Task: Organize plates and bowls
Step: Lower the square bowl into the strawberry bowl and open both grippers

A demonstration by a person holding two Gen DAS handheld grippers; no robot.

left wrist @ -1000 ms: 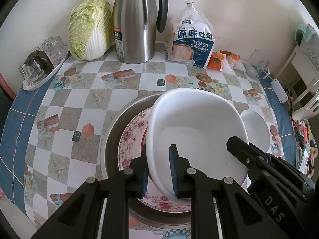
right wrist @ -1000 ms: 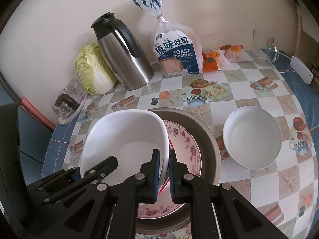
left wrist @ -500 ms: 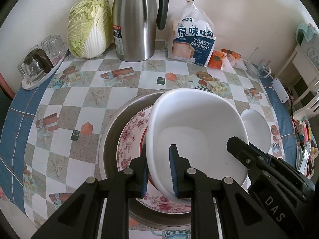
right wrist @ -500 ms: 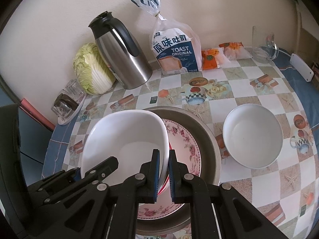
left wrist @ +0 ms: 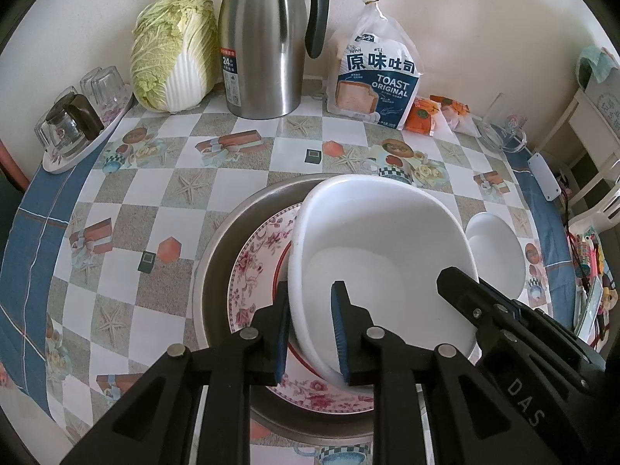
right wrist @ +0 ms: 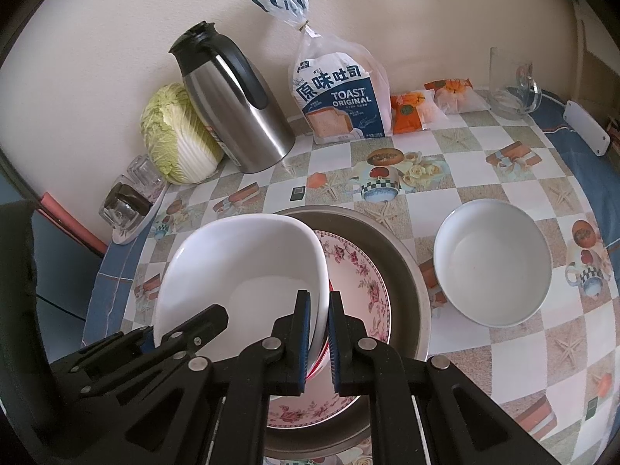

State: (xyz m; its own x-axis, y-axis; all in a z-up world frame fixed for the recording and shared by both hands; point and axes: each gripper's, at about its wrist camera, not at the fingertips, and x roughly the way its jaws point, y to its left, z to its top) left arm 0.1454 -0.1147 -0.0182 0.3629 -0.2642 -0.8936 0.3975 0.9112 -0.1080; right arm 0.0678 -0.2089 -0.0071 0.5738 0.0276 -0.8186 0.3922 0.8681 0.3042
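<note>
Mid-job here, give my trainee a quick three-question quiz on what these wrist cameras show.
1. True or false: the floral plate lies inside the metal basin.
2. What is the right gripper clamped on? A) the rim of the large white bowl B) a kettle handle C) a bread bag
3. How many white bowls are in view?

Key: 1 true. 2 A. 3 two; the small white bowl stands on the table beside the basin.
</note>
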